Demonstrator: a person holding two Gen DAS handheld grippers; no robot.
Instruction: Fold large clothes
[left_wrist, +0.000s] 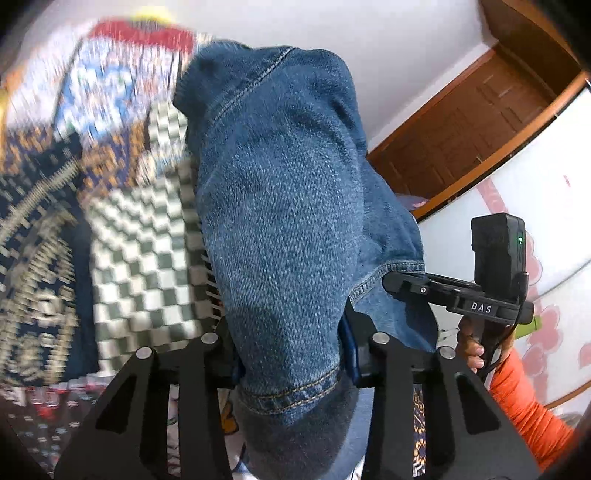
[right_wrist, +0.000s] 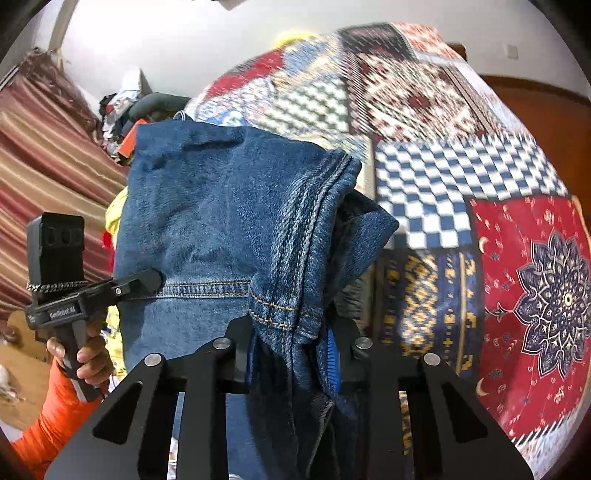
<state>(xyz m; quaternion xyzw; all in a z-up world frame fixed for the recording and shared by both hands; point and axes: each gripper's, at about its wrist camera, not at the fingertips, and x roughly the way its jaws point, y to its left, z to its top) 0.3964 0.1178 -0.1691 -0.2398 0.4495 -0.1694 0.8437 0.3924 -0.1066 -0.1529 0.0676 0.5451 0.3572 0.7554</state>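
Denim garment (left_wrist: 288, 206) pinched in left tongs (left_wrist: 291, 354) and right tongs (right_wrist: 295, 350).

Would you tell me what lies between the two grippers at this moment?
Only denim: the blue denim garment spans the gap, clamped by the right gripper and, at left in the right wrist view, by the left gripper.

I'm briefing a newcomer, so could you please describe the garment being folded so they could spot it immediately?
Start from the patchwork bedspread of checkered and red ornamental panels. Held up over it, pinched by both the left gripper and the right gripper, is the denim garment. It alone is plain blue, with tan-stitched hems, against the busy patterns.
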